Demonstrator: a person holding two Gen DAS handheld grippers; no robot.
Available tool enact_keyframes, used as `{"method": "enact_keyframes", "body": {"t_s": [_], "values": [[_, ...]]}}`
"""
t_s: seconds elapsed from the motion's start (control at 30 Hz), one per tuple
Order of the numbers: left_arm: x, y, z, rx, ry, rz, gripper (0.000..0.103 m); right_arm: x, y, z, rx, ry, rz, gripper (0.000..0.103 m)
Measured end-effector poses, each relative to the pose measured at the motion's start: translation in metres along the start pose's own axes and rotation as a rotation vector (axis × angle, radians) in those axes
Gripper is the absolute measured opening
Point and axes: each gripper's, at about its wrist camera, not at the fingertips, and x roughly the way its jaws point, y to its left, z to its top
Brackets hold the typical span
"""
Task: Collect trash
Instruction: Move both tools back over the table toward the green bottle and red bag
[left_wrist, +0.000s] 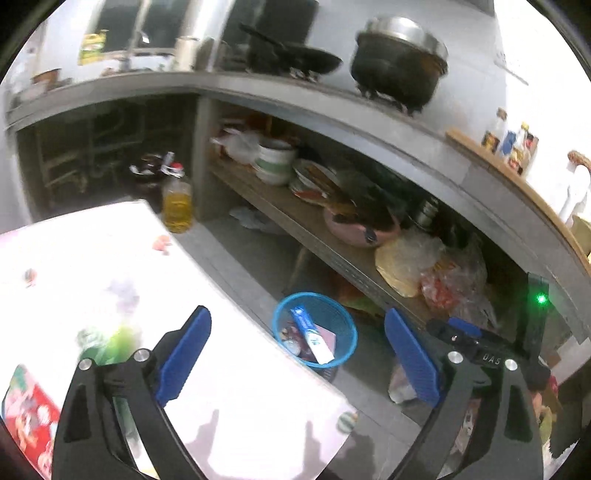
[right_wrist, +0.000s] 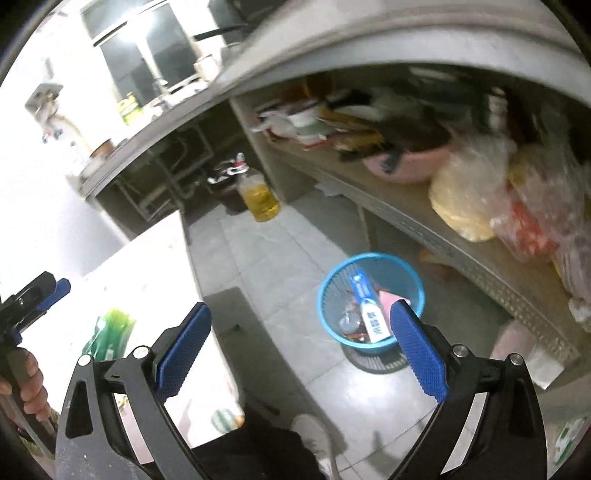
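A blue mesh trash basket (left_wrist: 276, 325) (right_wrist: 325, 291) stands on the tiled floor beside the white table (left_wrist: 92, 251). Inside it lie a blue-and-white carton (left_wrist: 310, 336) (right_wrist: 369, 306), a pink sheet and small wrappers. My left gripper (left_wrist: 297, 315) hangs open over the table's edge with nothing between its blue pads. My right gripper (right_wrist: 301, 308) is open and empty above the floor, the basket just past its right finger. A green packet (left_wrist: 110, 339) (right_wrist: 110, 332) and a red printed packet (left_wrist: 26, 417) lie on the table. The left gripper (right_wrist: 37, 295) also shows in the right wrist view, held by a hand.
A bottle of yellow oil (left_wrist: 177, 206) (right_wrist: 260, 199) stands on the floor past the table. The low shelf (left_wrist: 295, 218) holds bowls, a pink basin (left_wrist: 354, 229) and plastic bags (left_wrist: 424, 266). On the counter sit a pot (left_wrist: 399, 66) and a pan. A shoe (right_wrist: 314, 432) is near the bottom.
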Motion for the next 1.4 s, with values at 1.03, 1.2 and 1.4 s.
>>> {"method": "enact_keyframes", "body": {"t_s": [1.03,1.2,1.4], "values": [[-0.138,0.146,-0.082,-0.342,-0.158,0.424,0.097,0.039,0.137,-0.037,-0.205,0.225,0.288,0.093],[-0.148,0.169,-0.095,-0.402,-0.162,0.463,0.097,0.047,0.148,-0.041,-0.208,0.262,0.311,0.093],[-0.142,0.19,-0.103,-0.457,-0.14,0.434,0.097,0.054,0.162,-0.042,-0.204,0.294,0.348,0.093]]}}
